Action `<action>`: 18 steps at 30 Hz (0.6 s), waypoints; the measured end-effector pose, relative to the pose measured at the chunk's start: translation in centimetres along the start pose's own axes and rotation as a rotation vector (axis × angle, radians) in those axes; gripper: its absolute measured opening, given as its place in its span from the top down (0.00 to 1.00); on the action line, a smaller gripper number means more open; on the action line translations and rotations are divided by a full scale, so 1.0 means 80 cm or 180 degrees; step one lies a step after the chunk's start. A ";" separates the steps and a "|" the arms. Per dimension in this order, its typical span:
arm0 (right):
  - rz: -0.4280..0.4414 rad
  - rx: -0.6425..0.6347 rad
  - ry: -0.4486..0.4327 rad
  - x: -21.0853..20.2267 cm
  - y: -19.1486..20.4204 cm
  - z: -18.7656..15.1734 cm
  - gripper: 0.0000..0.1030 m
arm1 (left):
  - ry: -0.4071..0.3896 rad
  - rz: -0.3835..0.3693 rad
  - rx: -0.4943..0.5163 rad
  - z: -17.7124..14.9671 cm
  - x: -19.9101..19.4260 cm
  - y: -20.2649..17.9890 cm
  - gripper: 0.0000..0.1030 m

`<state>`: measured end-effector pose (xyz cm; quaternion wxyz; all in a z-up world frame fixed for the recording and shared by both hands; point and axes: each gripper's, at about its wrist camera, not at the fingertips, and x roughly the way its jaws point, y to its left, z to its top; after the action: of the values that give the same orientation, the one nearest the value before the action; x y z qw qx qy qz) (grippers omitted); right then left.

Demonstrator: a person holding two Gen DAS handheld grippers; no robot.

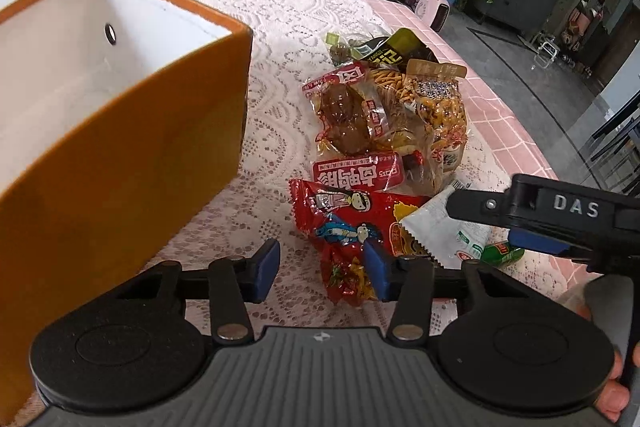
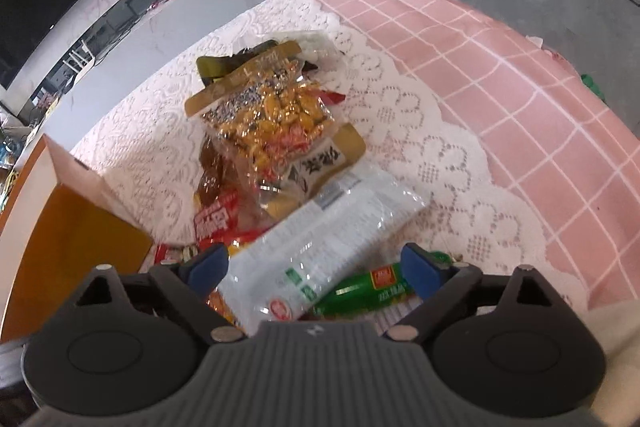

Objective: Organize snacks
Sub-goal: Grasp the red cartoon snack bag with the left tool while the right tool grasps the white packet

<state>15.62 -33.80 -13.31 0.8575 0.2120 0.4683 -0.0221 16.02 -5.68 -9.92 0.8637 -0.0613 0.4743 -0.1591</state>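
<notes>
So the snack pile (image 1: 384,131) sat on the white lace cloth (image 1: 272,83) in the middle of the table, with the pink checked tablecloth (image 2: 500,67) running off to the far and right edges. The orange box (image 1: 120,147), white inside and open on top, stood right by the pile at the table's left side.

Left gripper (image 1: 322,269) hovered over the near end of the pile, blue pads apart, with the red cartoon snack bag (image 1: 348,223) partly between them but nothing pinched. Right gripper (image 2: 316,269) had its fingers spread wide around a white packet (image 2: 320,243), not squeezing it as far as I could see. A green sausage stick (image 2: 360,289) lay just beside that packet, near the right pad.
</notes>
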 end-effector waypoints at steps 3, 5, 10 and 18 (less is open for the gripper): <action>-0.0050 -0.0069 -0.0003 0.010 0.008 0.003 0.11 | 0.0032 -0.0058 -0.0013 -0.001 0.008 0.000 0.46; -0.0048 -0.0047 0.0150 0.024 0.009 0.004 0.16 | 0.0044 -0.0114 -0.0028 -0.002 0.011 0.000 0.46; -0.0037 0.0086 0.0125 0.034 0.006 0.004 0.20 | 0.0039 -0.0220 -0.0075 -0.002 0.020 0.001 0.31; -0.0004 0.0428 -0.0067 0.019 -0.014 -0.002 0.52 | -0.0067 -0.0340 -0.0114 -0.008 0.027 0.004 0.25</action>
<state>16.08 -34.54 -15.03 0.8462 0.2685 0.4568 -0.0563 16.62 -6.04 -12.06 0.8577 -0.1037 0.4640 -0.1957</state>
